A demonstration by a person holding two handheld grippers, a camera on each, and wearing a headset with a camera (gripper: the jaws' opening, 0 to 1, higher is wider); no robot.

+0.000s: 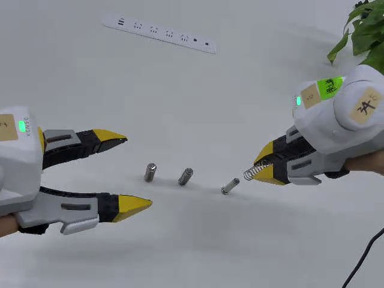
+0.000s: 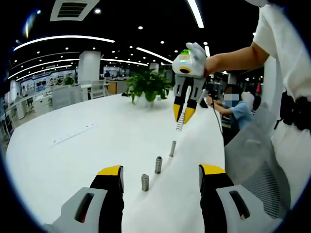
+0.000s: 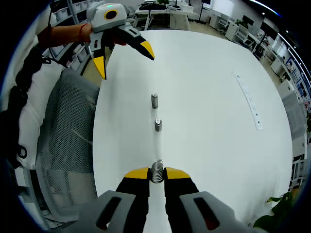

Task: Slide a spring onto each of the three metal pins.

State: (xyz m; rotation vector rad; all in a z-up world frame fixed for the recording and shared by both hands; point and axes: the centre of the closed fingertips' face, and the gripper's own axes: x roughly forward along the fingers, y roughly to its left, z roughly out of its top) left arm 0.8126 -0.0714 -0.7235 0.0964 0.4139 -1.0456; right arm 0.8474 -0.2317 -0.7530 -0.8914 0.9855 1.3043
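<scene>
White table (image 1: pixel 198 90) carries everything. Left gripper (image 1: pixel 135 172) hovers at the left end of the pin row, jaws wide apart, nothing between them. Right gripper (image 1: pixel 264 170) sits at the right end, jaws pinched narrow on one spring (image 1: pixel 255 173), with most of the coil sticking out past the yellow tips. Power strip (image 1: pixel 159 31) lies at the far side, plant (image 1: pixel 360 30) at the far right corner. Three pins stand in a line between the grippers: left pin (image 1: pixel 150 173) and middle pin (image 1: pixel 185 176) each wear a coil, right pin (image 1: pixel 230 186) is bare. The spring's free end points at the right pin, near its top; the left gripper view shows a gap.
</scene>
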